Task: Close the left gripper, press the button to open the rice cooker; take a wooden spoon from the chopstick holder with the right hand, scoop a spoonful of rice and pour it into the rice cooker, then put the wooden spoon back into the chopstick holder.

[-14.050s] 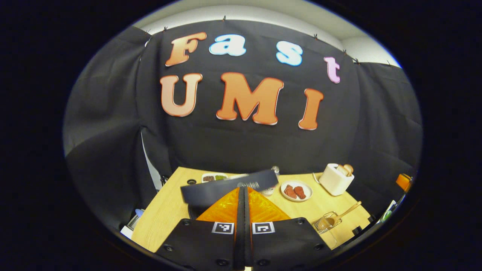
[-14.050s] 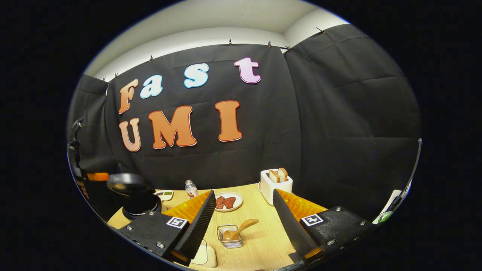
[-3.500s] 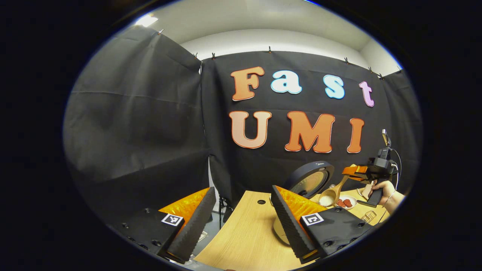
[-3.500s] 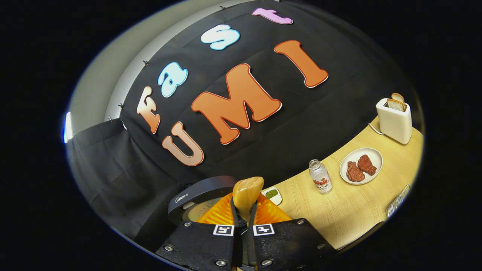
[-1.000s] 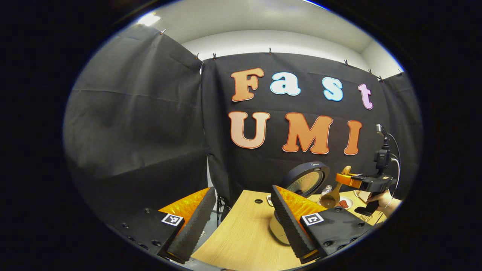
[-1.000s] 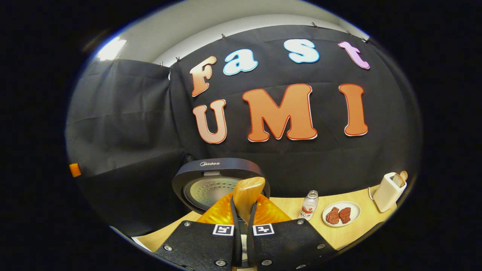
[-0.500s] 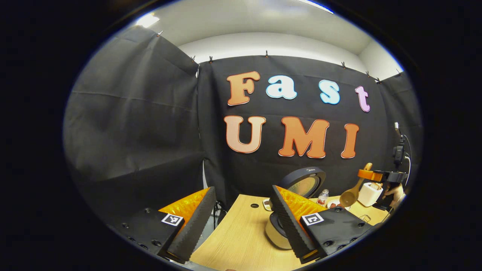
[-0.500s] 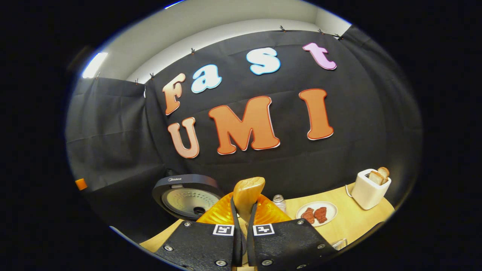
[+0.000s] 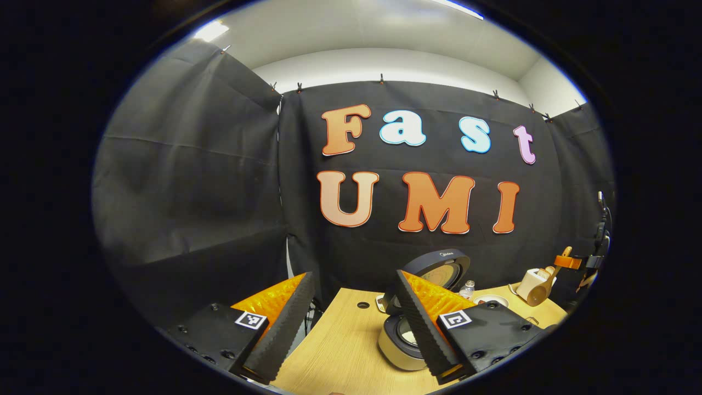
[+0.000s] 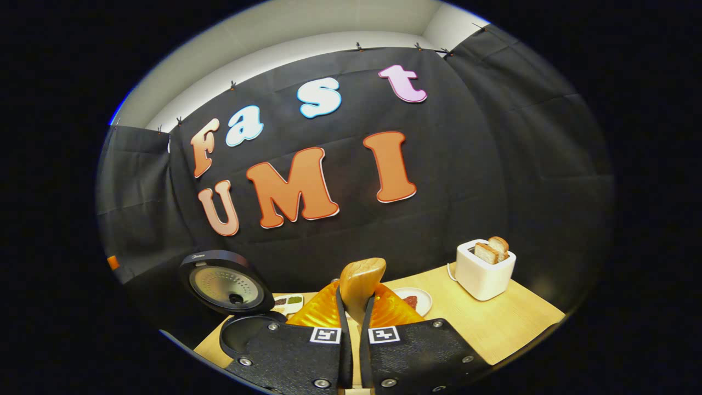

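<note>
In the right gripper view my right gripper (image 10: pixel 354 307) is shut on the wooden spoon (image 10: pixel 361 282), whose handle end sticks up between the fingers. The rice cooker (image 10: pixel 247 334) stands at the left with its round lid (image 10: pixel 227 282) swung up. In the left gripper view my left gripper (image 9: pixel 351 329) is open and holds nothing, low over the table's near left end. Just behind its right finger is the rice cooker (image 9: pixel 397 343), with its lid (image 9: pixel 439 269) raised. The right gripper (image 9: pixel 570 262) is far off at the right, with the wooden spoon (image 9: pixel 540 291) hanging bowl-down from it.
A white toaster (image 10: pixel 482 274) with bread slices stands at the back right of the wooden table (image 10: pixel 493 323). A plate with meat (image 10: pixel 414 300) and a small dish (image 10: pixel 288 300) lie near the back. A small bottle (image 9: pixel 467 289) stands beside the cooker.
The right gripper has carried the spoon to the right, away from the open cooker and toward the toaster side. The left gripper stays open and has turned slightly.
</note>
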Action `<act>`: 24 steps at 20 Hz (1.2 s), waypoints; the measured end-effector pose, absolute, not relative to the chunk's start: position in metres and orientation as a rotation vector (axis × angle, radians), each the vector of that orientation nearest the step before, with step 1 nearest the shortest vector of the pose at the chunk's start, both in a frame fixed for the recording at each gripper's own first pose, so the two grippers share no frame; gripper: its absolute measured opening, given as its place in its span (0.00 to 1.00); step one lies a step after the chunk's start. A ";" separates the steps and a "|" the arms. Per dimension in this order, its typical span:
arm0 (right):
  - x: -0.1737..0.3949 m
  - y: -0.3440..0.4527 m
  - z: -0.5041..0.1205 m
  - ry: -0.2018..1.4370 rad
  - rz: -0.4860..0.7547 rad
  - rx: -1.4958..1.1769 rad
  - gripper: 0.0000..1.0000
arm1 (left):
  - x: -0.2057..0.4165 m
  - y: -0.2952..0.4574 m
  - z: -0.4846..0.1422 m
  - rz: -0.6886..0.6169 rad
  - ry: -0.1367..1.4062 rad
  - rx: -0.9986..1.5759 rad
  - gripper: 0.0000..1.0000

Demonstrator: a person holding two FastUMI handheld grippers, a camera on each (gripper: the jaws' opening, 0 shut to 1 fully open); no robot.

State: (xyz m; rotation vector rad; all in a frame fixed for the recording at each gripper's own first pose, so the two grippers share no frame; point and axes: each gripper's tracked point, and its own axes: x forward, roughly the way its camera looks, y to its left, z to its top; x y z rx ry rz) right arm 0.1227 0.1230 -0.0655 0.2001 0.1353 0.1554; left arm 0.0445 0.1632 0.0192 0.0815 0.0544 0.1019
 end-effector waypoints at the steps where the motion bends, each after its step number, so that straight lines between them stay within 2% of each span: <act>1: 0.122 0.112 -0.072 0.142 0.137 0.207 0.04 | 0.047 0.158 0.017 0.098 0.056 0.079 0.97; 6: 0.120 0.070 -0.111 0.194 0.072 0.254 0.04 | 0.057 0.139 0.010 0.085 0.069 0.052 0.98; 7: 0.120 0.065 -0.120 0.206 0.067 0.265 0.04 | 0.058 0.134 0.009 0.083 0.070 0.045 0.96; 8: 0.119 0.061 -0.129 0.215 0.063 0.275 0.04 | 0.058 0.130 0.008 0.081 0.069 0.046 1.00; 10: 0.120 0.055 -0.148 0.238 0.061 0.290 0.04 | 0.057 0.125 0.007 0.087 0.064 0.062 0.96; 16: 0.123 0.047 -0.202 0.306 0.063 0.330 0.04 | 0.066 0.102 0.000 0.065 0.064 0.050 0.96; 17: 0.125 0.047 -0.210 0.314 0.069 0.333 0.05 | 0.066 0.099 -0.005 0.066 0.072 0.044 1.00; 18: 0.126 0.049 -0.218 0.326 0.072 0.334 0.04 | 0.066 0.098 -0.009 0.070 0.080 0.042 0.96; 24: 0.137 0.046 -0.259 0.378 0.083 0.403 0.05 | 0.056 0.092 -0.018 0.093 0.096 0.115 1.00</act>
